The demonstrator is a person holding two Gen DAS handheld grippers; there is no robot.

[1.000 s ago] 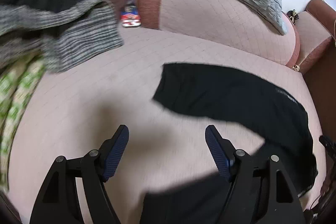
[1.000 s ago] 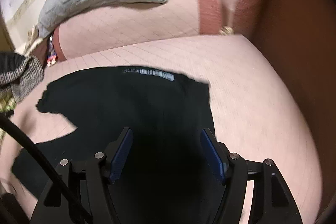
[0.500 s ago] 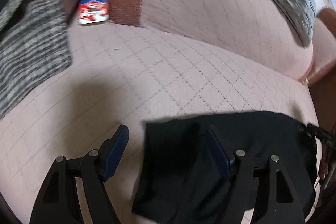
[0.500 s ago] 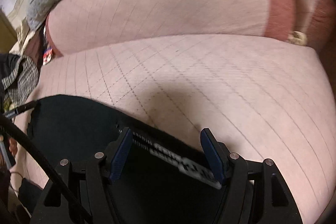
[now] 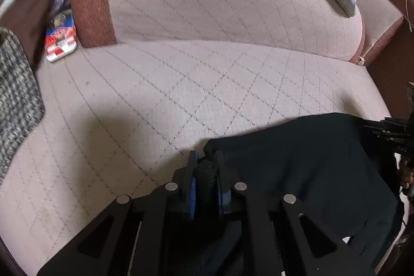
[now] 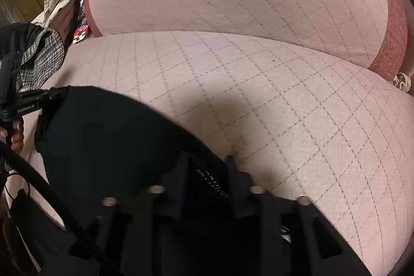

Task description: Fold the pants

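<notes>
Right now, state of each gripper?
Left gripper: shut on a bunched edge of the pants.
Right gripper: jaws closing, the pants' lettered band between them.

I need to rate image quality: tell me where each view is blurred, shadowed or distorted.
Left wrist: sharp fisheye bulging the sofa; the left gripper casts a soft shadow; the pants are featureless black. Right wrist: the right gripper, closing on the waistband, is blurred and dark.

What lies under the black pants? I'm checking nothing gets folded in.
Around the black pants only the pink quilted sofa seat shows; whatever lies directly beneath is covered.
</notes>
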